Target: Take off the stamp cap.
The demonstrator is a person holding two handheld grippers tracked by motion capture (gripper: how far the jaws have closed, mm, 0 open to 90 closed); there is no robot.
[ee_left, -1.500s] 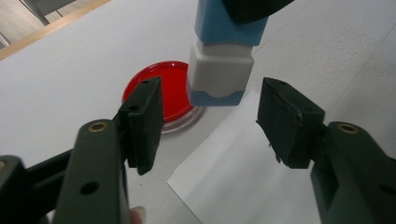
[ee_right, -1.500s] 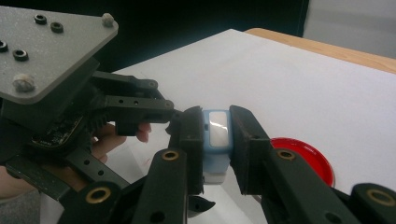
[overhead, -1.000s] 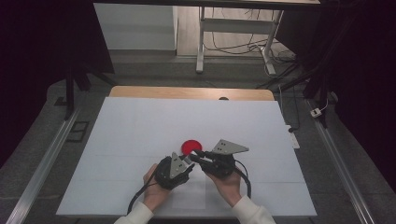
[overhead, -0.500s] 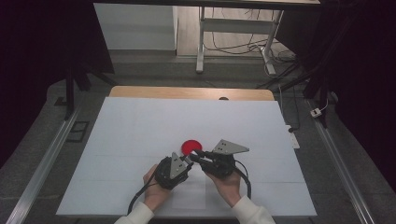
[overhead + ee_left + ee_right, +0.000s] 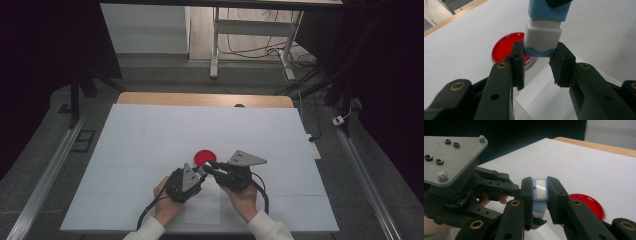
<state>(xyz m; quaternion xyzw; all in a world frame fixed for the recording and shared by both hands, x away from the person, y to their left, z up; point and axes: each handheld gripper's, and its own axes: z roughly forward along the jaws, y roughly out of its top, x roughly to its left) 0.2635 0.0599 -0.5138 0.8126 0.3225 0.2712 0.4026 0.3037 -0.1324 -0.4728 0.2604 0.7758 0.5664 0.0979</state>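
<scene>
Between both claws, blue-and-white block (image 5: 543, 35), squared

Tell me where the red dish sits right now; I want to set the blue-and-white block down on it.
The red dish lies on the white table near its middle, just beyond the left gripper and right gripper, which hold the blue-and-white block between them.

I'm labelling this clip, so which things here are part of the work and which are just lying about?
In the job:
- blue and white block, clamped at one end by the left gripper, at the other by the right gripper

Lying about:
- red dish
- paper sheet
</scene>
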